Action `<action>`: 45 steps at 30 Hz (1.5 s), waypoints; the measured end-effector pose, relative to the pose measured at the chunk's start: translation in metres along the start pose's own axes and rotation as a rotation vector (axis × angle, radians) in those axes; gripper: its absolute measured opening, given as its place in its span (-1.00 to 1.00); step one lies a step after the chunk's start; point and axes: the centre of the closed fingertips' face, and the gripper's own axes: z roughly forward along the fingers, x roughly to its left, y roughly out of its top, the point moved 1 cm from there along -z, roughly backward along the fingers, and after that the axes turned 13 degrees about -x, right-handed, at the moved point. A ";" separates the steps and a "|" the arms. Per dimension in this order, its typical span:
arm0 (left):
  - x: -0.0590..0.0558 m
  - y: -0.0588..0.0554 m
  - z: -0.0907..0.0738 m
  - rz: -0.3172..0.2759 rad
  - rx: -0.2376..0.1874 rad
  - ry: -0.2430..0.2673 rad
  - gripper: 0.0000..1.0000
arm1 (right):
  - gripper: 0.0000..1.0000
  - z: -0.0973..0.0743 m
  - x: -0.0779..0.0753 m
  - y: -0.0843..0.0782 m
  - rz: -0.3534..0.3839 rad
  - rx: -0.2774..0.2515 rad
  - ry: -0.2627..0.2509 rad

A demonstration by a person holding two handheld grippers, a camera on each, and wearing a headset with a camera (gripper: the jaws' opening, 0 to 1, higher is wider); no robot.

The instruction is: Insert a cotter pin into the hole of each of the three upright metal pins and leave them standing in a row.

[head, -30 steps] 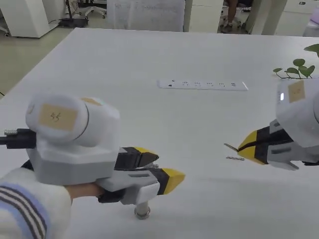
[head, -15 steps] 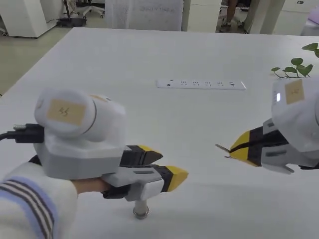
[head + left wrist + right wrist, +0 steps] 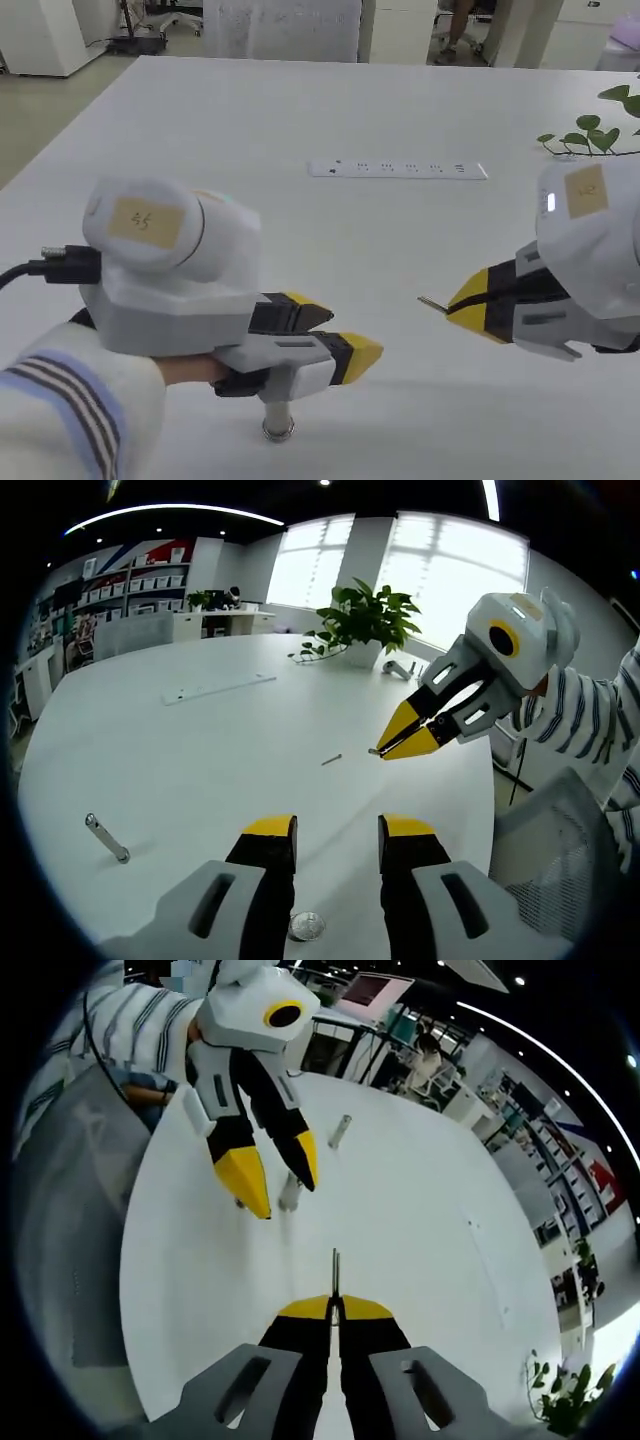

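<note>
The right hand-held gripper point(image 3: 465, 300) is clenched on a cotter pin point(image 3: 432, 303), whose thin end pokes out toward the left hand-held gripper point(image 3: 345, 332). The left jaws stand apart on either side of the upright metal pin point(image 3: 278, 418) near the front of the worktop point(image 3: 300, 110), and I cannot see them pressing it. That is probably the main risk: if the pin is unclamped, a cotter tip that misses the hole, which is too small to make out, could push it over or make it roll. The slim cotter pin could also twist or slip in its grip, or catch a yellow jaw tip on the way in. There is plenty of open room between the two grippers. A spare cotter pin point(image 3: 331, 760) lies beneath the approach line, a second metal pin point(image 3: 106, 838) lies off to the side, and the power strip point(image 3: 398, 169) and plant point(image 3: 590, 140) are well apart. The worktop's near rim runs close behind the left hand.
</note>
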 end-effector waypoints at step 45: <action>-0.026 0.007 0.012 -0.272 -0.012 -0.073 -0.85 | -0.96 0.011 0.027 0.020 -0.087 -0.046 0.053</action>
